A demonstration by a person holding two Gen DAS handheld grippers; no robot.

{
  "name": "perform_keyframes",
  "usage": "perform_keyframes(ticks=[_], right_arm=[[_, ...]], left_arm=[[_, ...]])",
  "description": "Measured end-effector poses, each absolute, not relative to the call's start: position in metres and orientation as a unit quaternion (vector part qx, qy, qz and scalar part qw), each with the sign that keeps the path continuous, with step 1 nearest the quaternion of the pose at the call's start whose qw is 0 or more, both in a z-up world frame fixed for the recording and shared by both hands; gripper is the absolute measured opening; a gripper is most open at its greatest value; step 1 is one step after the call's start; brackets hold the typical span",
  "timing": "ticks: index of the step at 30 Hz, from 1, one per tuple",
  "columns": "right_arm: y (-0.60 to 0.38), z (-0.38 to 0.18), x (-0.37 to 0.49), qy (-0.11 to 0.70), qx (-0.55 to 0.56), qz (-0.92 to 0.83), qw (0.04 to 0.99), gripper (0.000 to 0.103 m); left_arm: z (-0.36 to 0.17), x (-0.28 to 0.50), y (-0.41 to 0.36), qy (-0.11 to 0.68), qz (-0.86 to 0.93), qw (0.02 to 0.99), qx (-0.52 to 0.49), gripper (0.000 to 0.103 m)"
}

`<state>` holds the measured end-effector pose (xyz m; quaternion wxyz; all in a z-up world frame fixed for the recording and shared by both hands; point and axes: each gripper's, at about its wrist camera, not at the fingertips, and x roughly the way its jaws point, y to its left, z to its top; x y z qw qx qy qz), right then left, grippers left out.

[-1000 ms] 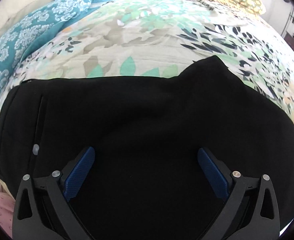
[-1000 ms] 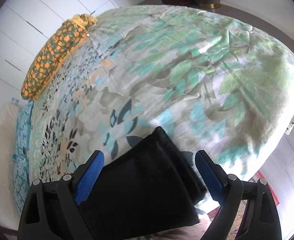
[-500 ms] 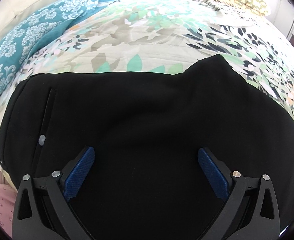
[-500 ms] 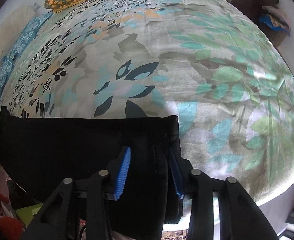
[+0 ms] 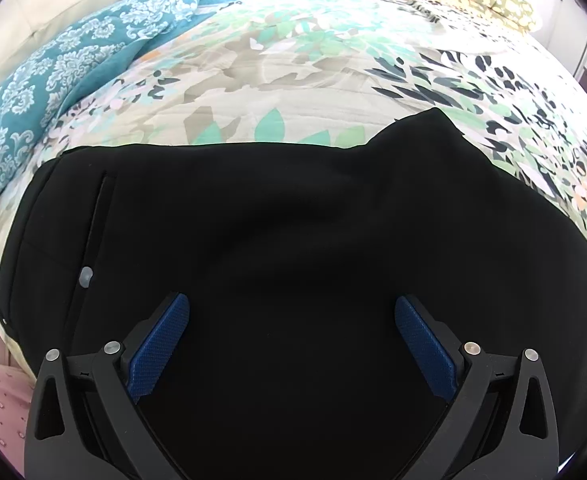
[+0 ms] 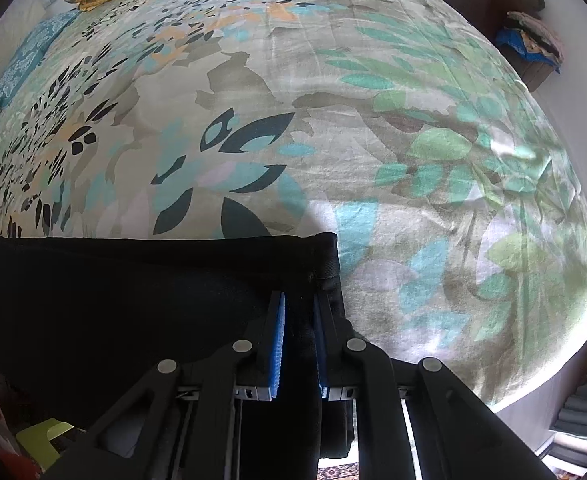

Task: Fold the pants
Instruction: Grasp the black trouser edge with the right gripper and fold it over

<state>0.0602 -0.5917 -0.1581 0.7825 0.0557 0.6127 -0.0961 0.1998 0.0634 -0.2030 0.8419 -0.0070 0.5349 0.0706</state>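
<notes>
Right gripper (image 6: 298, 340) has its blue fingers (image 6: 276, 344) pinched on the hem end of the black pants (image 6: 133, 300), bottom center of its view. Left gripper (image 5: 292, 344) hovers with fingers (image 5: 159, 346) spread wide over the waist area, gripping nothing. Pants lie flat along the near edge of the bed (image 6: 333, 120). Fabric looks soft, floppy and light, so I'd grab seams or corners, since anything unsupported will probably sag.

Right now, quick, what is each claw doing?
Left claw: open, over the black pants, holding nothing.
Right claw: closed on the pants' cuff end.
</notes>
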Motion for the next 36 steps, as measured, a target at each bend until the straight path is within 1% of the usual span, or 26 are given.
perform_keyframes(ticks=[2, 5, 6, 9, 10, 11, 12, 13, 14, 18, 21, 25, 26, 28, 29, 30, 33, 36], right_arm=[[-0.585, -0.144, 0.060, 0.586, 0.026, -0.104, 0.803, 0.012], [-0.584, -0.132, 0.062, 0.551, 0.008, -0.125, 0.825, 0.012], [-0.585, -0.136, 0.065, 0.555, 0.011, -0.127, 0.822, 0.012], [-0.590, -0.163, 0.074, 0.602, 0.014, -0.118, 0.790, 0.012], [-0.593, -0.164, 0.075, 0.602, 0.022, -0.117, 0.790, 0.013], [-0.598, -0.161, 0.075, 0.596, 0.040, -0.117, 0.794, 0.016], [-0.603, -0.157, 0.073, 0.589, 0.063, -0.120, 0.797, 0.029], [-0.611, -0.152, 0.069, 0.579, 0.093, -0.119, 0.802, 0.037], [-0.618, -0.148, 0.065, 0.570, 0.122, -0.112, 0.805, 0.051], [-0.647, -0.160, 0.047, 0.586, 0.220, -0.089, 0.775, 0.052], [-0.654, -0.176, 0.032, 0.594, 0.254, -0.072, 0.760, 0.053], [-0.648, -0.184, 0.026, 0.577, 0.313, 0.000, 0.754, 0.054], [-0.644, -0.186, 0.029, 0.585, 0.307, 0.005, 0.751, 0.054], [-0.640, -0.187, 0.033, 0.599, 0.292, -0.003, 0.746, 0.044], [-0.642, -0.188, 0.033, 0.599, 0.308, -0.002, 0.739, 0.024], [-0.643, -0.188, 0.034, 0.593, 0.329, 0.001, 0.735, 0.016], [-0.634, -0.180, 0.033, 0.584, 0.335, -0.004, 0.739, 0.012], [-0.628, -0.165, 0.027, 0.536, 0.396, 0.013, 0.746, 0.012]], left_arm=[[-0.199, 0.199, 0.062, 0.538, 0.070, 0.840, -0.011, 0.102], [-0.191, 0.193, 0.054, 0.527, 0.050, 0.848, -0.022, 0.102], [-0.190, 0.191, 0.049, 0.526, 0.043, 0.849, -0.020, 0.102], [-0.198, 0.190, 0.034, 0.540, 0.026, 0.841, 0.002, 0.102], [-0.199, 0.189, 0.030, 0.540, 0.026, 0.841, 0.013, 0.102], [-0.199, 0.187, 0.026, 0.535, 0.025, 0.844, 0.023, 0.102], [-0.198, 0.186, 0.024, 0.533, 0.023, 0.845, 0.027, 0.102], [-0.198, 0.186, 0.024, 0.534, 0.021, 0.845, 0.025, 0.102], [-0.198, 0.186, 0.025, 0.535, 0.020, 0.844, 0.022, 0.102], [-0.200, 0.188, 0.030, 0.535, 0.023, 0.845, 0.007, 0.102], [-0.201, 0.190, 0.029, 0.533, 0.026, 0.846, 0.007, 0.102], [-0.201, 0.190, 0.029, 0.530, 0.025, 0.847, 0.009, 0.102], [-0.202, 0.190, 0.029, 0.530, 0.025, 0.847, 0.009, 0.102], [-0.202, 0.190, 0.029, 0.530, 0.026, 0.848, 0.010, 0.103], [-0.202, 0.190, 0.029, 0.530, 0.026, 0.848, 0.010, 0.103], [-0.202, 0.191, 0.029, 0.530, 0.026, 0.848, 0.010, 0.103], [-0.202, 0.190, 0.029, 0.530, 0.026, 0.847, 0.009, 0.103], [-0.202, 0.191, 0.030, 0.531, 0.026, 0.847, 0.008, 0.103]])
